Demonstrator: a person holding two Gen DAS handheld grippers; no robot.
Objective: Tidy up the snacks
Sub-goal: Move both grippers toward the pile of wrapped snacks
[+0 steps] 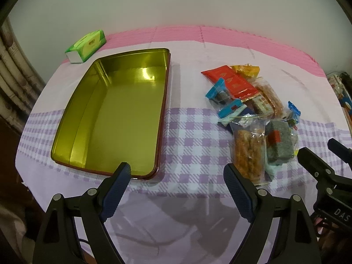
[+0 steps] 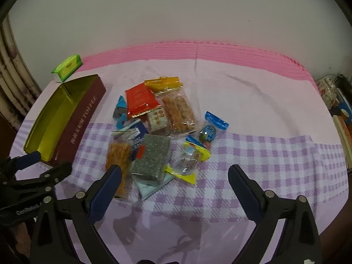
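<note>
light: dim, warm | glare: tin [image 1: 123, 101] floor | shadows: soft, near edge | edges: fisheye-bent, dark corners

Green tissue pack [image 1: 86, 46] far-left on checked tablecloth [image 1: 189, 136]; pink mat [image 1: 220, 37] behind; white wall [image 1: 176, 0].

Under my claws is a table [image 1: 189, 149] dressed in a pale lilac cloth with a band of purple-and-white check across it; a pink strip runs along its far edge by the wall. On the cloth to my left lies an open tin [image 1: 114, 118], gold inside and dark red outside, nothing in it. Beyond its far corner sits a green tissue pack [image 1: 86, 45]. To my right, apart from the tin, a heap of wrapped snacks [image 2: 158, 129] lies directly on the cloth, straddling the plain and checked parts.
</note>
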